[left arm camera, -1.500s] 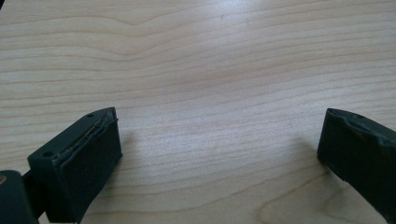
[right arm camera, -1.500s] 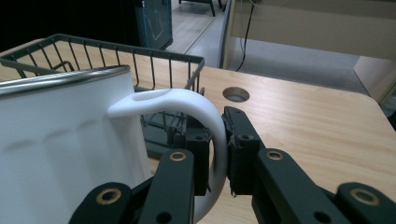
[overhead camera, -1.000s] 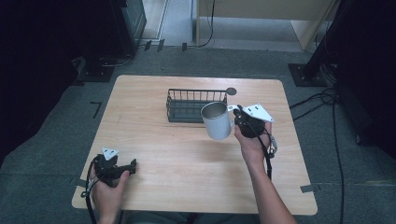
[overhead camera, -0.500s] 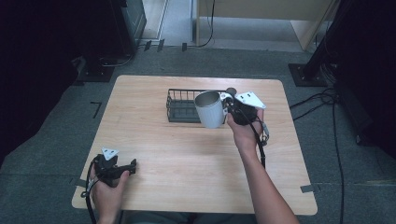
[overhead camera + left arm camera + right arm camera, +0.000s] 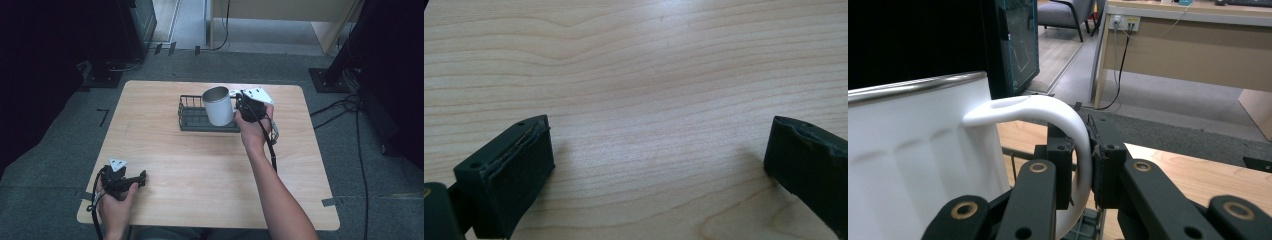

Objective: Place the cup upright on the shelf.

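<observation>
Mug (image 5: 218, 106), white with a metal rim, hangs upright above the black wire basket (image 5: 192, 119) at the far middle of the wooden table (image 5: 210, 170). The right gripper (image 5: 239, 106) holds it from the right side: in the right gripper view its jaws are clamped on the mug's curved white handle (image 5: 1075, 145). The left gripper (image 5: 142, 177) rests on the table near the front left corner, held in the person's left hand (image 5: 117, 202), its jaws spread wide over bare wood.
</observation>
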{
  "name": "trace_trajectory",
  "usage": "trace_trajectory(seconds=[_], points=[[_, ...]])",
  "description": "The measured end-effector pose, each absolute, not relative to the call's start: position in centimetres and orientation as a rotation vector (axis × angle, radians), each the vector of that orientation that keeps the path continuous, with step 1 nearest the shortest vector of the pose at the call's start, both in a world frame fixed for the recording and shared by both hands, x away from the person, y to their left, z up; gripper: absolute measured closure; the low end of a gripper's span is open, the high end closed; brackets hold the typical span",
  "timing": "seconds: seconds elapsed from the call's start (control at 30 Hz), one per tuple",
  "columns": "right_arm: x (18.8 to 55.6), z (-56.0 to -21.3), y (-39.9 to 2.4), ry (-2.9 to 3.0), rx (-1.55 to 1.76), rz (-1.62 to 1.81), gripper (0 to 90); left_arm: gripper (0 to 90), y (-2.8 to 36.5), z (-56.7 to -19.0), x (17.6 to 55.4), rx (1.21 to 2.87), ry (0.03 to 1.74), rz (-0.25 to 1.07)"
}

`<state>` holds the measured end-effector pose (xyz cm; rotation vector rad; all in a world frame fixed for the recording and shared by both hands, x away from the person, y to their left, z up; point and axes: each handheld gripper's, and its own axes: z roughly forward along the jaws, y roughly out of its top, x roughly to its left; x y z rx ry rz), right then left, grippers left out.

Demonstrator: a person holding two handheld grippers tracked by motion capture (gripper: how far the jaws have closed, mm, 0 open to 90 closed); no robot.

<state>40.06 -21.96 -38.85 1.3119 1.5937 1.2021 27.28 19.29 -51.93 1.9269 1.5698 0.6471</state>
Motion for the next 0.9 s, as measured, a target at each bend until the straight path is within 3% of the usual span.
trace_trajectory(seconds=[0.9], points=[[45.3, -40.3, -18.3, 1.526, 1.394, 1.160, 81.2, 0.0, 19.2, -51.9, 27.3, 1.929, 1.563, 0.643]])
